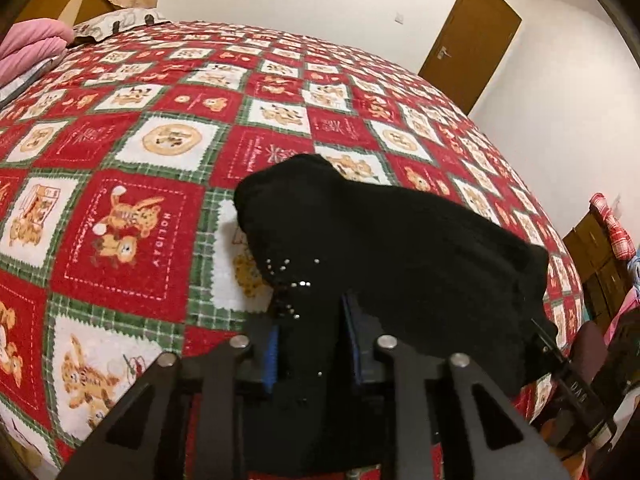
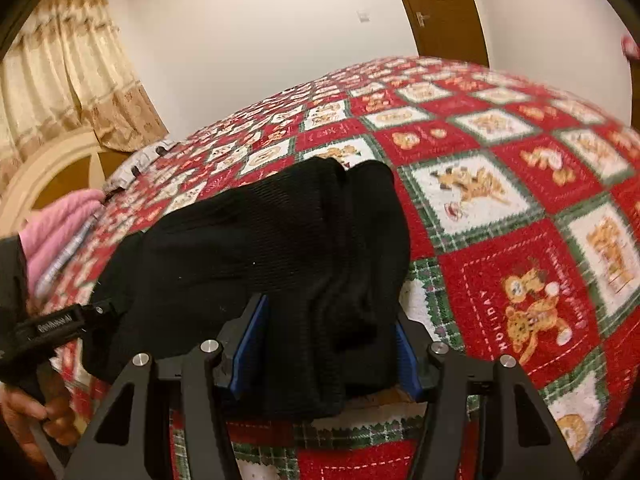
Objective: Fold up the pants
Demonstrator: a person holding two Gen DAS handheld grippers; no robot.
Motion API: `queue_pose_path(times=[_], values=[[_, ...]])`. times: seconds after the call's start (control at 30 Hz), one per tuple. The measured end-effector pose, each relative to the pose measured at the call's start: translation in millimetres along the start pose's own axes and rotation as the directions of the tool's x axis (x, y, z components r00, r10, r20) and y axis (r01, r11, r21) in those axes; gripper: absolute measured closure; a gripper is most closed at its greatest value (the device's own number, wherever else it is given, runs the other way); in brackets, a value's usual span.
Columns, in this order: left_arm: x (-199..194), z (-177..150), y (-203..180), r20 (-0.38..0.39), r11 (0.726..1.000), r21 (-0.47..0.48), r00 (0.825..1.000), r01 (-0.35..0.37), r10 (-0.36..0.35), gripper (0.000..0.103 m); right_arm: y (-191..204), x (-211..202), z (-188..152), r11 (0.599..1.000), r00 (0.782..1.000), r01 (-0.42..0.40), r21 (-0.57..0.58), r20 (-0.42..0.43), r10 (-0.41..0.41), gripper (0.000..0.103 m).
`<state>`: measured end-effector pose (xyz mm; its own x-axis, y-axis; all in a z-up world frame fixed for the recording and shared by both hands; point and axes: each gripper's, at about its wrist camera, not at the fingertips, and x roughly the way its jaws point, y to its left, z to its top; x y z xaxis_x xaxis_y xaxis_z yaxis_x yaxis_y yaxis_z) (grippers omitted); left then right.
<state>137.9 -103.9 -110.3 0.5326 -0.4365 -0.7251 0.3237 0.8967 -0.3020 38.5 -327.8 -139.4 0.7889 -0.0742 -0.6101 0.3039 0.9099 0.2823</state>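
Two sets of tongs are gripping one pair of black pants (image 1: 384, 240), which is hanging bunched between them above the bed (image 1: 132, 148) with only its far end appearing to rest on the red-and-white patterned quilt. The left tongs (image 1: 312, 340) are clamping a narrow bundle of the fabric, their blue pads standing close together with cloth between them; a scatter of small shiny studs is showing on the fabric just beyond them. The right tongs (image 2: 326, 344) are clamping a thicker, layered wad, so their pads are standing wider apart, yet the cloth is filling the gap. Judging from this, the step in hand is lifting and gathering the garment before a fold, and the task is looking far from finished, since no flat, squared fold is visible. The next move is calling for drawing the two grips apart to tension the cloth, then lowering it flat onto the quilt with edges aligned. A hand (image 2: 36, 412) is holding the left tool's handle; a wooden door (image 1: 472, 40) and curtains (image 2: 64, 76) are standing beyond.
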Motion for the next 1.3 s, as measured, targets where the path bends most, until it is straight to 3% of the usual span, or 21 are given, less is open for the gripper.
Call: queue_pose_path(times=[0.17, 0.27, 0.37, 0.43, 0.6, 0.8, 0.97, 1.17, 1.3], values=[[-8.2, -3.0, -14.8, 0.057, 0.995, 0.081, 0.997, -0.055, 0.050, 0.080, 28.7, -5.0, -2.4, 0.978, 0.992, 0.117, -0.174, 0.055, -0.109, 0.056], [-14.5, -7.8, -29.6, 0.131, 0.975, 0.176, 0.985, -0.138, 0.116, 0.081, 41.6, -6.5, -4.4, 0.953, 0.986, 0.161, -0.258, 0.085, -0.143, 0.065], [-19.4, -13.1, -47.1, 0.208, 0.935, 0.272, 0.963, -0.228, 0.174, 0.082, 40.3, -7.6, -3.4, 0.952, 0.986, 0.159, -0.262, 0.091, -0.140, 0.067], [-20.0, -12.5, -48.1, 0.222, 0.924, 0.288, 0.956, -0.251, 0.190, 0.082, 32.6, -9.4, -1.3, 0.967, 0.990, 0.129, -0.218, 0.081, -0.114, 0.068], [-14.7, -7.2, -37.6, 0.164, 0.942, 0.255, 0.970, -0.219, 0.181, 0.082, 31.4, -11.4, -1.2, 0.974, 0.992, 0.115, -0.195, 0.075, -0.102, 0.069], [-18.2, -7.9, -35.6, 0.157, 0.952, 0.237, 0.975, -0.192, 0.157, 0.082, 24.9, -13.2, 3.3, 0.988, 0.996, 0.079, -0.129, 0.054, -0.072, 0.070], [-31.9, -6.6, -36.4, 0.184, 0.957, 0.241, 0.976, -0.163, 0.120, 0.082, 35.9, -28.6, 5.6, 0.984, 0.991, 0.099, -0.151, 0.100, -0.084, 0.072], [-35.6, -9.0, -29.0, 0.184, 0.959, 0.235, 0.976, -0.160, 0.118, 0.082, 66.0, -41.6, -0.2, 0.948, 0.978, 0.173, -0.266, 0.161, -0.133, 0.072], [-36.8, -9.3, -20.5, 0.188, 0.957, 0.226, 0.972, -0.184, 0.142, 0.082, 93.0, -43.0, -10.0, 0.893, 0.963, 0.241, -0.380, 0.210, -0.170, 0.072]])
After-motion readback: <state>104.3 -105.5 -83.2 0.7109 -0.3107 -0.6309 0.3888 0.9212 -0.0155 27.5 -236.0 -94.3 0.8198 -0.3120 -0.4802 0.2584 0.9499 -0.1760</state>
